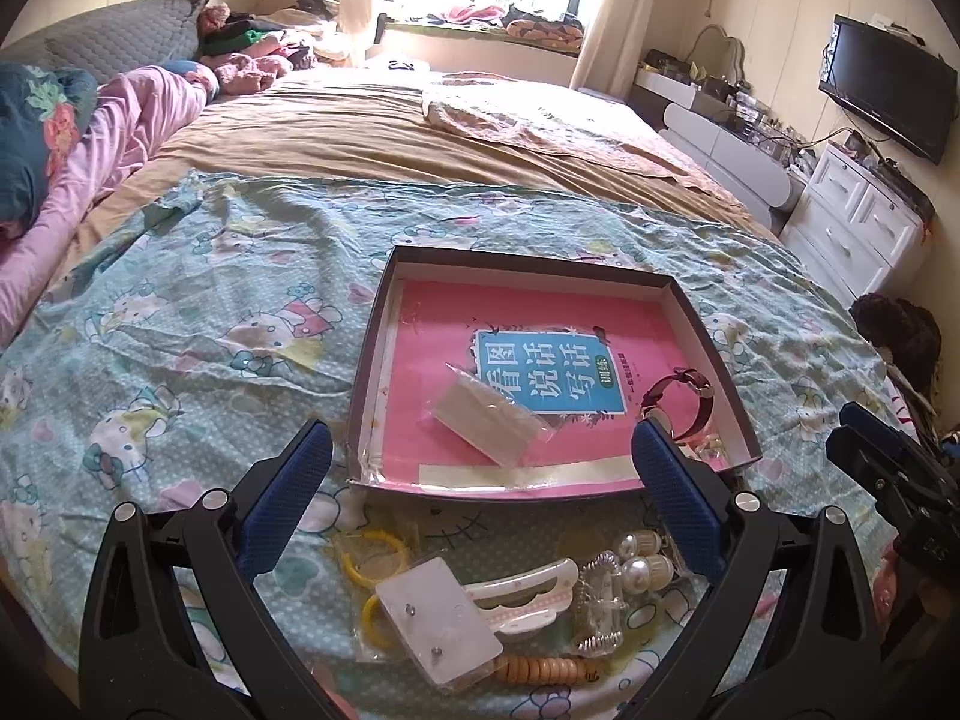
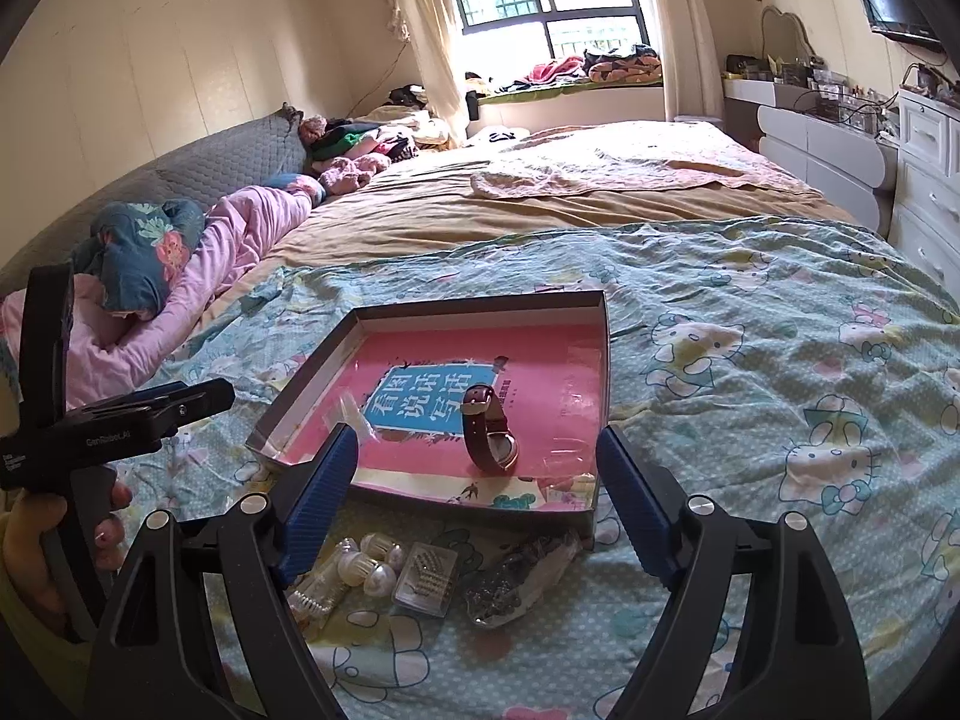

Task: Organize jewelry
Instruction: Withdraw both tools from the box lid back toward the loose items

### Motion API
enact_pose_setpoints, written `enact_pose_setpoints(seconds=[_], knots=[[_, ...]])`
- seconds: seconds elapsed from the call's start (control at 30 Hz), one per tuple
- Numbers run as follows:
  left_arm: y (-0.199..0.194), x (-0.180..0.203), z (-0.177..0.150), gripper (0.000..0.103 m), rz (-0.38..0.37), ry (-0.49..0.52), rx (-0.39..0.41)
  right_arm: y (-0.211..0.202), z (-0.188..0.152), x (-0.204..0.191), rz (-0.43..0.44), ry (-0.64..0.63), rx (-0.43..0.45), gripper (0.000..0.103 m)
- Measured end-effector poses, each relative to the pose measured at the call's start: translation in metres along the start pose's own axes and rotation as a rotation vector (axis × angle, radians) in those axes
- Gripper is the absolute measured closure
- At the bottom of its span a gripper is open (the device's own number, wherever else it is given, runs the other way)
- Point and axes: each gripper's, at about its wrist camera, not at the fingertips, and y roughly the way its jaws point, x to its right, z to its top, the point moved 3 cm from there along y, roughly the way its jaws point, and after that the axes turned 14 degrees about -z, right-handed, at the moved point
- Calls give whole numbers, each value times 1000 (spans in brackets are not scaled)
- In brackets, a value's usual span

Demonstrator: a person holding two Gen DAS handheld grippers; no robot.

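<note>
1. While both sets of jaws stand wide apart with nothing between the blue pads: left gripper [image 1: 483, 492] and right gripper [image 2: 477, 495] alike empty, touching no item.
2. Just below the left gripper, loose on the pale-green cartoon-print bedsheet [image 1: 180, 312]: yellow plastic rings [image 1: 372, 558], clear flat plastic case [image 1: 438, 624], white scalloped hair clip [image 1: 522, 594], round pearl pieces [image 1: 642, 564], orange beaded strand [image 1: 546, 672].
3. Below the right gripper, near the tray's front edge: small clear box of studs [image 2: 426, 579] and crumpled clear bag of dark metal chain [image 2: 516, 582], beside the same pearl pieces.
4. Already inside the shallow dark-walled cardboard tray with pink printed lining [image 1: 690, 324]: burgundy leather-strap wristwatch [image 2: 489, 429] standing on edge toward the front right corner, clear plastic packet with a white insert [image 1: 489, 423] lying flat near the front middle.
5. Judged from that count: roughly an early stage, two items stowed, most of the pile outside along the front edge.
6. Both grippers angled downward over the pile, side by side; fingers of the left hand [image 2: 72, 540] wrapped round the handle, seen at the edge of the right view.
</note>
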Motion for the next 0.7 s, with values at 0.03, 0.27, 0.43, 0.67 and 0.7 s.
enact_pose_setpoints(seconds=[0.03,0.27,0.43,0.67,0.7], knots=[[-2,0,-1,9,0,0,1,-1,-1,-1,1,-3,0,23],[-17,-6,-13,9,10,-7,8,-8,-7,-9,10,-25,-10,22],[-24,-10,-21,9,22,-7,5,-11,-12,-15,17,-38,-18,22],[-29,-17,-35,9,31,-19,-6,-14,-20,-22,20,-60,-35,22],[-30,-18,-37,9,31,-24,-8,-13,-22,-22,22,-61,-39,22]])
